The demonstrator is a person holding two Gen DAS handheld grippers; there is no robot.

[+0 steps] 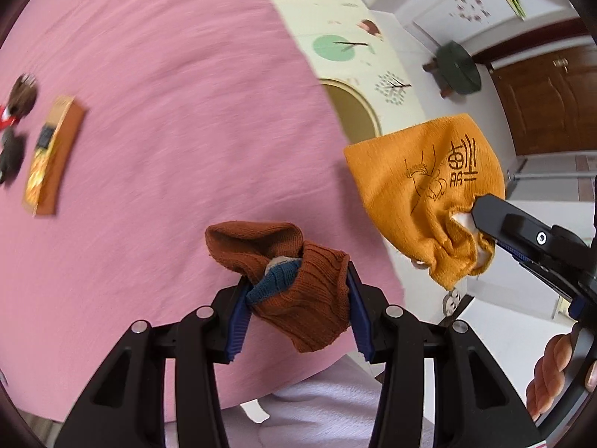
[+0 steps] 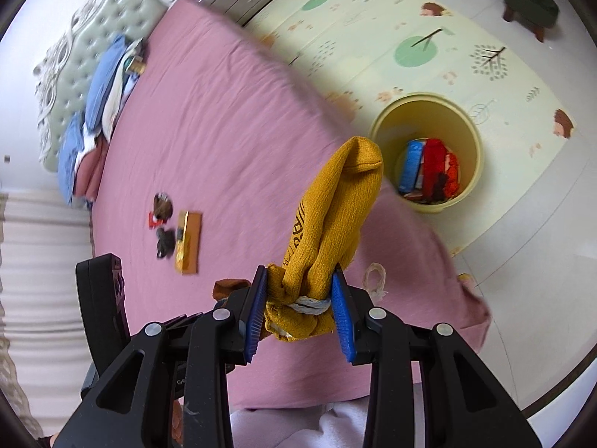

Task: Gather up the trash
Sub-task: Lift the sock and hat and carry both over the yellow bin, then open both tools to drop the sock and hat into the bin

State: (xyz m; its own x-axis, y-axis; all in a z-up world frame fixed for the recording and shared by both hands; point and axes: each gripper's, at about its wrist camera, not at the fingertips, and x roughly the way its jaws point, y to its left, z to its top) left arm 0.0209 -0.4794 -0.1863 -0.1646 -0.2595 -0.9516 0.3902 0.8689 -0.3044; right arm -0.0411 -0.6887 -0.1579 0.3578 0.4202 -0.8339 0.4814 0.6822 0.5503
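My left gripper (image 1: 296, 291) is shut on a rust-brown knitted sock (image 1: 298, 280) with a blue toe, held above the pink bed (image 1: 168, 112). My right gripper (image 2: 300, 306) is shut on a mustard-yellow sock (image 2: 335, 216) with dark printed marks; it also shows in the left wrist view (image 1: 429, 186) at the right, beyond the bed's edge. A yellow bin (image 2: 462, 127) stands on the floor mat beside the bed and holds red and blue items. Its rim shows in the left wrist view (image 1: 367, 108).
An orange snack packet (image 1: 52, 153) and small dark plush items (image 1: 18, 112) lie on the bed; they also show in the right wrist view (image 2: 188, 242). Folded blue bedding (image 2: 100, 97) lies by the headboard. A green stool (image 1: 457, 67) stands near a brown door.
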